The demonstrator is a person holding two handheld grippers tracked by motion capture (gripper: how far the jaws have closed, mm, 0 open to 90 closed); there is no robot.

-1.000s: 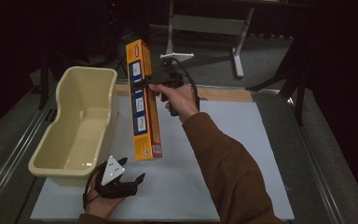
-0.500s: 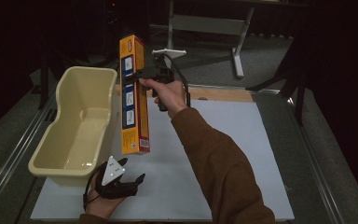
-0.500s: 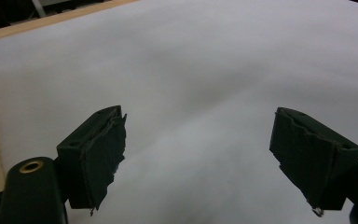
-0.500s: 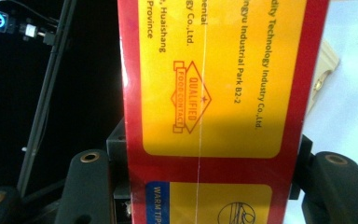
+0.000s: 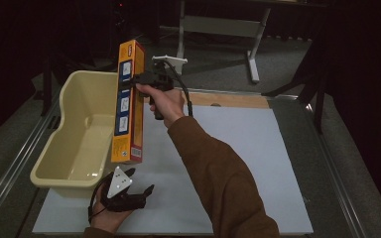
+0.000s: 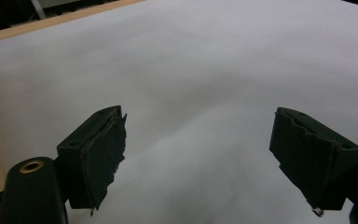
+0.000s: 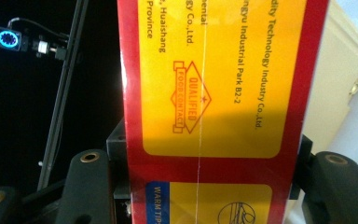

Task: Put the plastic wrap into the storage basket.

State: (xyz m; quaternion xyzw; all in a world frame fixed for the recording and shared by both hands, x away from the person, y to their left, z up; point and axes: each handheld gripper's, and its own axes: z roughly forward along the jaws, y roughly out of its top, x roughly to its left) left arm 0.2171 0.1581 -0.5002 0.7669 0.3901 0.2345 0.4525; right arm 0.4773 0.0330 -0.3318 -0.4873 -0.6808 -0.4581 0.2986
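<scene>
right tongs [image 5: 138,79]: clamp box [image 5: 128,106] | over tub [image 5: 74,144], seemingly

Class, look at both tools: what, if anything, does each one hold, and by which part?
The right tool clamps the long yellow-and-red box across its upper part. The left tool is open, holding nothing.

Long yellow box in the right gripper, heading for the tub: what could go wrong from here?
1. The right gripper clamps the long yellow box near its upper end, so the low end may swing or slip.
2. The box hangs over the cream tub's right wall; its bottom corner could catch that rim.
3. The left gripper rests open on the white board, too far to steady the tub.
</scene>
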